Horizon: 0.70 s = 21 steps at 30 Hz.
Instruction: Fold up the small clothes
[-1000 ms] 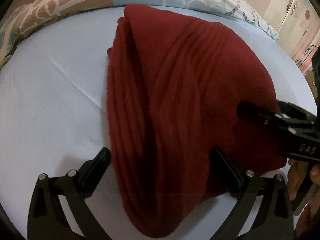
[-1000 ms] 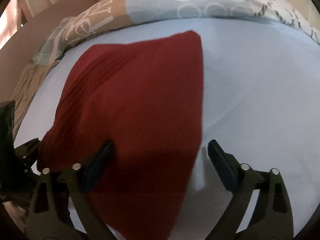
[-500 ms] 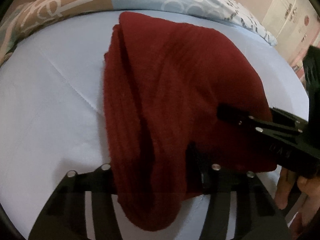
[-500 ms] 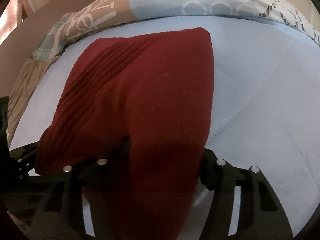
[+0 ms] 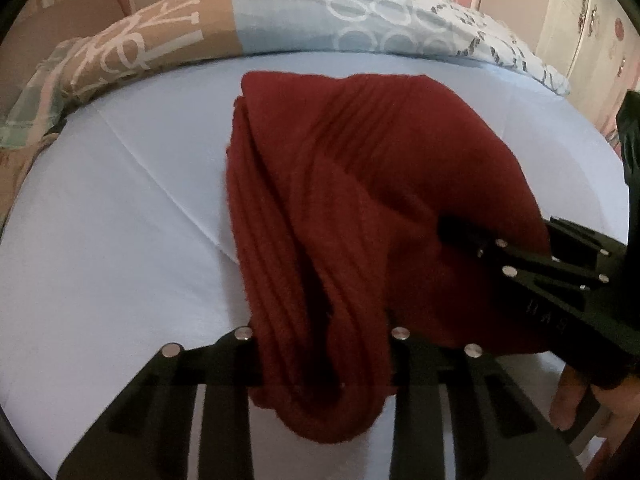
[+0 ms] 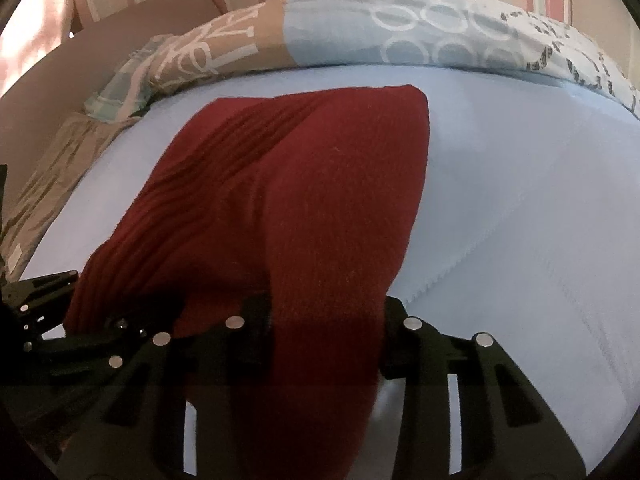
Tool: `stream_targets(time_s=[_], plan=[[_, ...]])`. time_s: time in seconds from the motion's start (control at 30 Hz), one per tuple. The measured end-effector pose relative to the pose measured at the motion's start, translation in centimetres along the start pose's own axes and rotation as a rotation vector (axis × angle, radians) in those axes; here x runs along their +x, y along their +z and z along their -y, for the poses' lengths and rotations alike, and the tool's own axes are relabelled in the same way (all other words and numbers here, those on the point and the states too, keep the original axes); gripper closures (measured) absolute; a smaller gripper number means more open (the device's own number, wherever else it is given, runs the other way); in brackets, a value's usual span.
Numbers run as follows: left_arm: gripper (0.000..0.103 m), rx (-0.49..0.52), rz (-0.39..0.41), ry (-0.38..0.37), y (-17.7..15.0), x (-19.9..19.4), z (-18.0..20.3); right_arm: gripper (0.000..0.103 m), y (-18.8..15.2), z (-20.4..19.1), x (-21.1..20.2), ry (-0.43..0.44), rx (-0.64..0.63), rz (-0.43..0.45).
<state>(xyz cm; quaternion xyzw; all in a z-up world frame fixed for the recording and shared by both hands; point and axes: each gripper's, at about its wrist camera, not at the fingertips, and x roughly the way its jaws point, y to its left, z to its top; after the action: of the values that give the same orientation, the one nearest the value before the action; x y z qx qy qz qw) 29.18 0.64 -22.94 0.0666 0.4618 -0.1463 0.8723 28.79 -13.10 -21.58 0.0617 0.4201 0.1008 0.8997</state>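
Dark red knit garment (image 5: 360,200) lying on the pale blue bed sheet (image 5: 120,260), near edge bunched and raised, far end just short of the patterned duvet (image 5: 280,28). Left gripper (image 5: 320,352) pinching the near left corner of the garment, jaws just closed in on a thick rolled wad of folds. Right gripper (image 6: 324,328) clamped on the near right corner, jaws likewise just closed, a broad band of knit between the pads.

Possible trouble, as a judgement: thick, uneven bundle in the left gripper could slip out layer by layer on the lift, leaving only the top ply held and the fold skewed. Loose stretchy knit likely to sag between the two grips, so the carried edge may land crooked short of the duvet. Sheet could be caught along with the cloth and dragged up.

Hard to tell: pad contact hidden under fabric on both sides; number of layers pinched unclear; what kind of garment it is not readable. Bare fingers (image 5: 568,404) only partly visible beside the garment's right corner.
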Motion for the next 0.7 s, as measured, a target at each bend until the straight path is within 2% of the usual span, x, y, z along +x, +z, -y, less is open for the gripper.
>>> stream_targets(time_s=[0.13,0.37,0.7], plan=[[0.075,0.016,0.048,0.025,0.2,-1.7,0.8,0.067,0.6,-0.1,-1.6,0.022,-0.025,0.039],[0.075,0.003,0.087,0.018,0.4,-5.2,2.7,0.068,0.9,0.5,-5.7,0.037,-0.066,0.102],[0.075,0.031,0.157,-0.009,-2.1,-12.3,9.8,0.068,-2.9,3.6,-15.6,0.02,-0.086,0.181]])
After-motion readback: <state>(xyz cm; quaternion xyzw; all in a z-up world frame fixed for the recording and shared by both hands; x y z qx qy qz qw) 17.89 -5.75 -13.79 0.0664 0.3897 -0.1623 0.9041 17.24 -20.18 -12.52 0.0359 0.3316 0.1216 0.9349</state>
